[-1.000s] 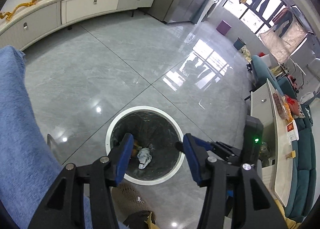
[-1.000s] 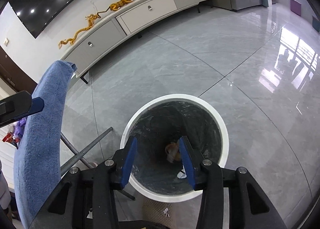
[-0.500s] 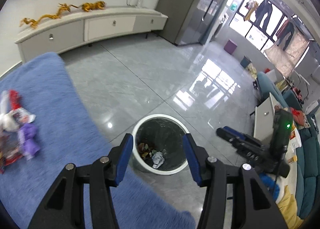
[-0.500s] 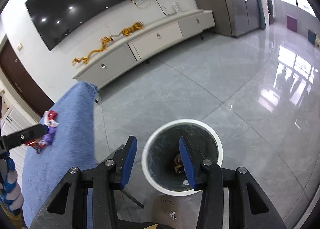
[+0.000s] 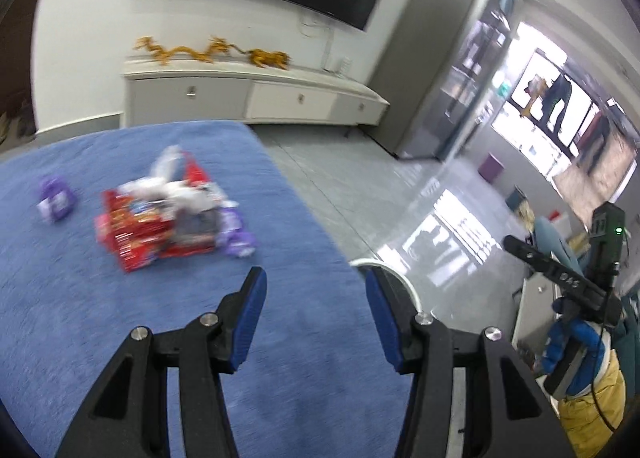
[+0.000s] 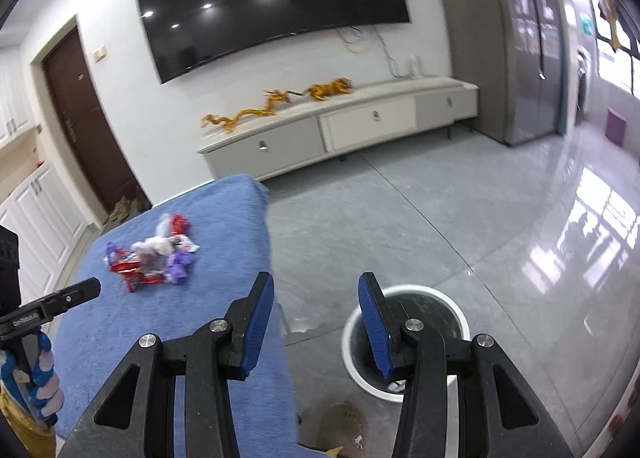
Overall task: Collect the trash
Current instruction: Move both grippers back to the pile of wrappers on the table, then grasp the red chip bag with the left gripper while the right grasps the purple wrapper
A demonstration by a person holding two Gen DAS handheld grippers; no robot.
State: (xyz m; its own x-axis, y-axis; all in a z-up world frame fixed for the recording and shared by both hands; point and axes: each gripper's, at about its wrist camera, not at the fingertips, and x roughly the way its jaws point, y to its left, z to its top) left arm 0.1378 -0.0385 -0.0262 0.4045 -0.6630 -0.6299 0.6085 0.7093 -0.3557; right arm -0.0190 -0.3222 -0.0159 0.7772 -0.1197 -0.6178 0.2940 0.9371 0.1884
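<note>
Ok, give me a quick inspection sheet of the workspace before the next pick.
Surface: blue cloth covering the table.
Job's things: wrapper pile, red, white and purple; a separate purple wrapper; white-rimmed bin on the floor beside the table.
Clutter: nothing seen.
Tools: left tool and right tool both open, nothing between the pads.
Cables: wires below the TV.
Surroundings: low cabinet, glossy tiled floor.

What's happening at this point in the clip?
A person is clearing trash with two handheld grippers. The left gripper and right gripper are both open and empty. A pile of wrappers lies on the blue cloth, with one purple wrapper apart. The white-rimmed bin stands on the floor beside it, some trash inside.
</note>
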